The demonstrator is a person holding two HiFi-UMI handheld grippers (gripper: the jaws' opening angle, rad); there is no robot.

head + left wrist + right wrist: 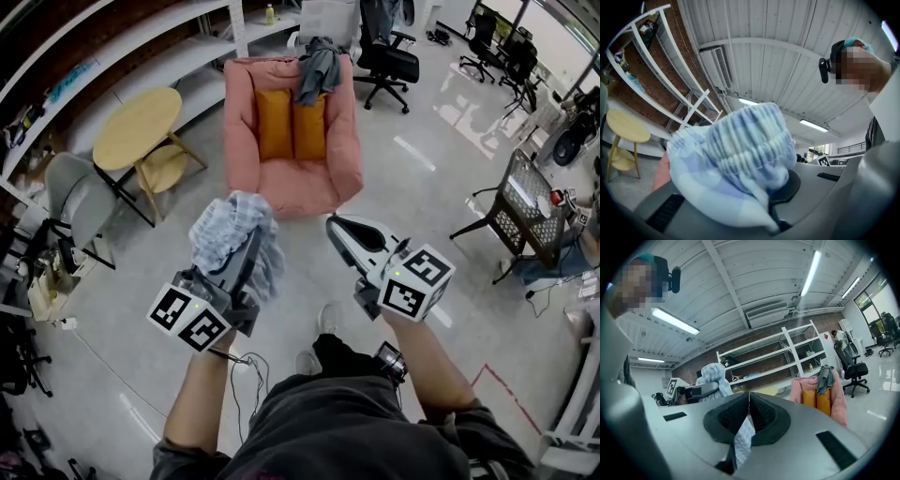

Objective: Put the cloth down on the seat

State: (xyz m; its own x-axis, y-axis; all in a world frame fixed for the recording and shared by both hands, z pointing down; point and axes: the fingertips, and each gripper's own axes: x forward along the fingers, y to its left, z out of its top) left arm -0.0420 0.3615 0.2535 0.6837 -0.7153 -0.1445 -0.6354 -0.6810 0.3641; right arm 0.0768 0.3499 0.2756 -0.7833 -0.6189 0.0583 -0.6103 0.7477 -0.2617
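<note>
my left hand-held gripper (248, 246) clenches the bundled light-blue checked cloth (225, 225); my right hand-held gripper (334, 224) pinches a pale checked fabric strip (743, 439). the pink armchair seat (300, 187) lies at twelve o'clock, well apart: letting go early drops the cloth on the floor (412, 187).

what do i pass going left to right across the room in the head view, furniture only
grey chair → round wooden table → pink armchair → black office chair → black mesh stand

left gripper (249, 244) clamps the cloth (223, 230), right gripper (335, 225) level beside it, jaws closed.
</note>
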